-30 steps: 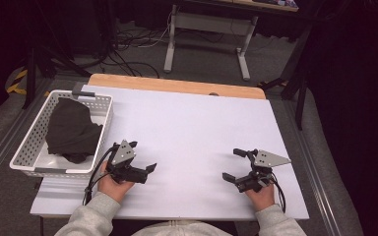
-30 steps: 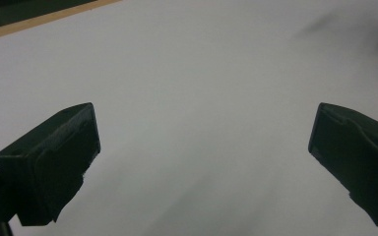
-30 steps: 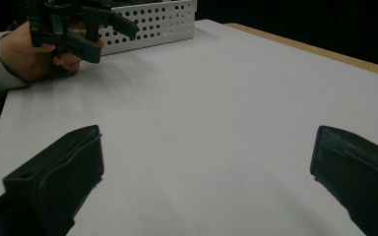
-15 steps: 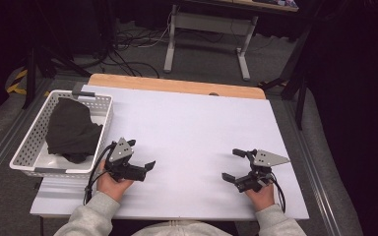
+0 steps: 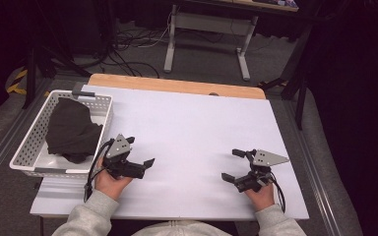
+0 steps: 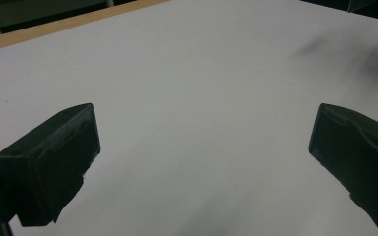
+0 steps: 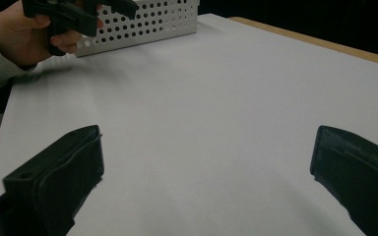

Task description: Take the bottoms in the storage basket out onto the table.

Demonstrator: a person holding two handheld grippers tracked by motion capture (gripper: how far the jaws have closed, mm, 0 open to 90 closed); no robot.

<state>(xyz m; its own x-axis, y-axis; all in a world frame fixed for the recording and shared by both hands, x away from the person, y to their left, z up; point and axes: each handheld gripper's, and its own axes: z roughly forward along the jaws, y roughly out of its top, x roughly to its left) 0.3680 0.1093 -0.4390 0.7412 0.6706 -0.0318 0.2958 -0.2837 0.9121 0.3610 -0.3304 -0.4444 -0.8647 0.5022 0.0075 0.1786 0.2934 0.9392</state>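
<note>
Basket (image 5: 24, 160) — white, perforated — holds dark cloth (image 5: 71, 130) at table's (image 5: 197, 123) left

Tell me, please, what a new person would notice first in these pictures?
First, the white perforated basket at the table's left edge, with a dark cloth heaped inside it. Then the two hand-held grippers over the white table: the left gripper beside the basket, the right gripper near the front right, both with fingers wide apart, holding nothing.

the desk (image 5: 187, 128) has a smooth matt white top with a wood edge; the basket (image 5: 27, 152) looks like perforated white plastic, holding soft dark cloth (image 5: 71, 130).
</note>
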